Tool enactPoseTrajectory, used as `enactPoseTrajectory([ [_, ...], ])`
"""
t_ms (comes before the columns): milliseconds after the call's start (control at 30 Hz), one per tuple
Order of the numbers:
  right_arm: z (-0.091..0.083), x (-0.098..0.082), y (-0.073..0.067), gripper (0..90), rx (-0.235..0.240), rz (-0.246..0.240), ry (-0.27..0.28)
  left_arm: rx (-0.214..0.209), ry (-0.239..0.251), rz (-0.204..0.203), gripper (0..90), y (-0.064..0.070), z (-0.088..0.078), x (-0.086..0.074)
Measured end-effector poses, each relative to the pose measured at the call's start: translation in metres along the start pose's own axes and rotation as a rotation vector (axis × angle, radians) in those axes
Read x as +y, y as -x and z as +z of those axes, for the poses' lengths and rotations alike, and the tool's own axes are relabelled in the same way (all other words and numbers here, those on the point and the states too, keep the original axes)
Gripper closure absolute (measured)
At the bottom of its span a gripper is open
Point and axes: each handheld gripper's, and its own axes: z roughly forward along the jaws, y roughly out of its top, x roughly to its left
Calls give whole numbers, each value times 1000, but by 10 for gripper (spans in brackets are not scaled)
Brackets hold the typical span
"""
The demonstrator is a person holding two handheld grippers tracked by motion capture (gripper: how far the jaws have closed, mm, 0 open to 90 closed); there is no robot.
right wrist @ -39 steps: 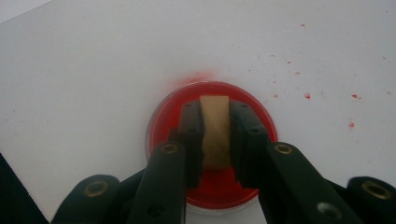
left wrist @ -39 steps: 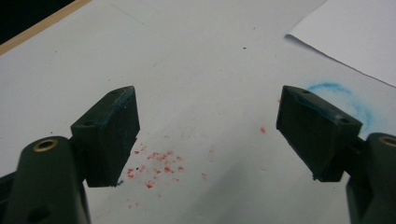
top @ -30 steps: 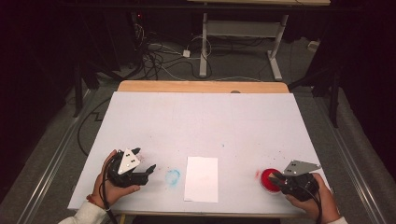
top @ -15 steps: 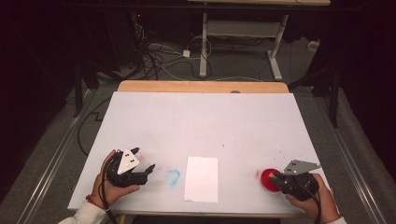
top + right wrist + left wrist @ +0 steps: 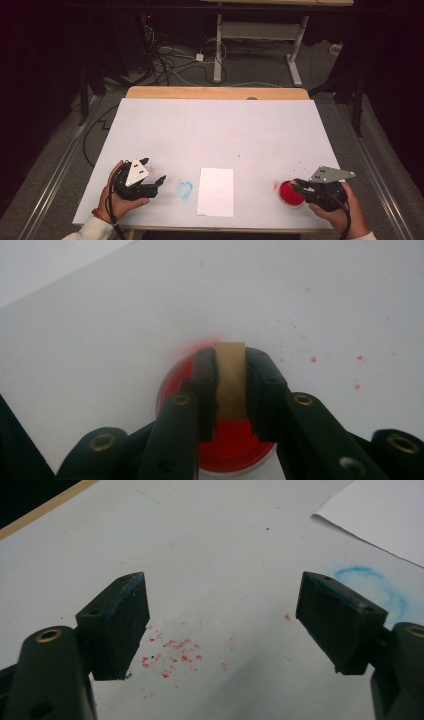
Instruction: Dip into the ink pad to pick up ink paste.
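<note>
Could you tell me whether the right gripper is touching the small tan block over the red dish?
Touching: in the right gripper view, the right gripper has both jaws pressed against the sides of the tan block, above the red dish.

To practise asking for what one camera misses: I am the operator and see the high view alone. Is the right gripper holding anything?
Observer: Yes. The right gripper is shut on a thin tan block, over the red dish.
Operator: And the left gripper?
Observer: The left gripper is open, jaws wide apart, with nothing between them.
Operator: What lies under it?
Observer: Small red specks on the table between the jaws, with a blue ring smeared farther off, near the paper.
</note>
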Motion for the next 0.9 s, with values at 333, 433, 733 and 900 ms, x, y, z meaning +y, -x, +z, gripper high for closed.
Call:
enactPoseTrajectory([
  [333, -11, 14, -1, 757, -18, -14, 58, -1, 6, 11, 207, 0, 1, 0],
  [433, -12, 14, 1, 757, -23, -19, 61, -9, 6, 6, 207, -1, 2, 0],
  [733, -7, 22, 4, 757, -32, -13, 72, -26, 0, -12, 206, -3, 4, -3],
  [900, -5, 26, 2, 757, -37, -20, 87, -24, -1, -18, 206, -3, 3, -5],
])
